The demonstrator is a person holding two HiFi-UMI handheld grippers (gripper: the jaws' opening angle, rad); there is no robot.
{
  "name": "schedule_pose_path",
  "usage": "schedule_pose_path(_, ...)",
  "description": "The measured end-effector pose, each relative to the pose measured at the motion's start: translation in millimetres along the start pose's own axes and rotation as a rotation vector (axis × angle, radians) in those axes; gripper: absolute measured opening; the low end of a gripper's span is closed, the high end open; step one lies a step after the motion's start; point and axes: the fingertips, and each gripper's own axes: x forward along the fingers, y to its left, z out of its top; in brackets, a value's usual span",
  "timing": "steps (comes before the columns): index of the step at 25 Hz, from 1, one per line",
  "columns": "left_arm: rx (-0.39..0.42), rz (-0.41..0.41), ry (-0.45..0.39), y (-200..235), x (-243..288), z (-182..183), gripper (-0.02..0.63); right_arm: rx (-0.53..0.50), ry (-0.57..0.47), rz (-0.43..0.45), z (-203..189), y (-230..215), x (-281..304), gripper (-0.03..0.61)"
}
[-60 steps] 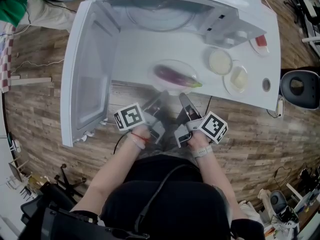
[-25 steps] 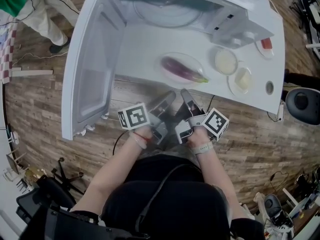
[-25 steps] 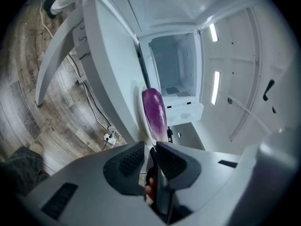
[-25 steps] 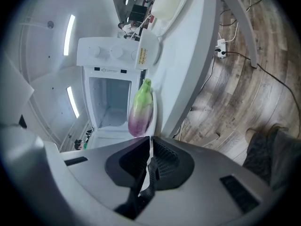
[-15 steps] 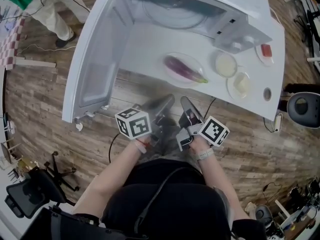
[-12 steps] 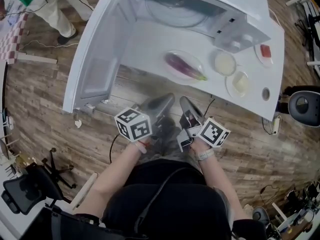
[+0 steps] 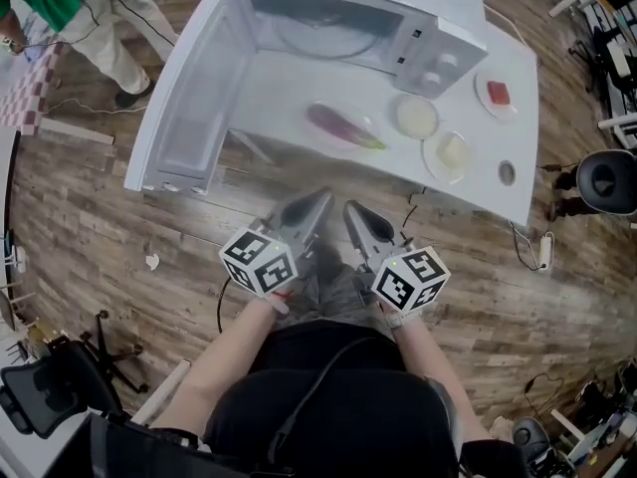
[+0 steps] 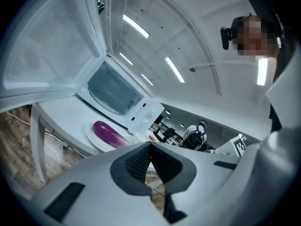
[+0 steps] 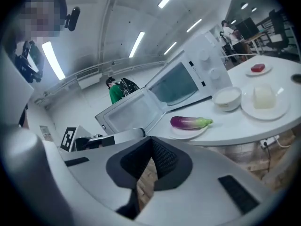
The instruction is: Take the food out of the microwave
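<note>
Purple eggplant (image 7: 343,127) is already out, lying on its plate (image 7: 358,122) on the white worktop (image 7: 488,182). In the head view it's just in front of the open microwave (image 7: 328,23) and well ahead of both tips. The left hand-held gripper (image 7: 307,210) and right hand-held gripper (image 7: 356,219) sit side by side over the wood floor (image 7: 100,217).

Left gripper view: jaws together, nothing in them, eggplant ahead and off to the left.

Right gripper view: jaws together too, empty, eggplant ahead and right, bowl (image 9: 227,98) further right.
</note>
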Motion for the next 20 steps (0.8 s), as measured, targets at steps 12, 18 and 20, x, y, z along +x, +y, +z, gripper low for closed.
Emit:
schedule_pose_path(12, 0.048, -0.039, -0.012, -35, -12, 5, 0.011, -0.167, -0.050, 0.045, 14, 36, -25, 0.018)
schedule_pose_path(18, 0.072, -0.060, -0.037, -48, -14, 19, 0.011, -0.224, -0.078, 0.067, 26, 51, -28, 0.018)
schedule_pose_path(20, 0.091, -0.064, -0.044, -52, -15, 23, 0.011, -0.248, -0.086, 0.071, 30, 55, -29, 0.019)
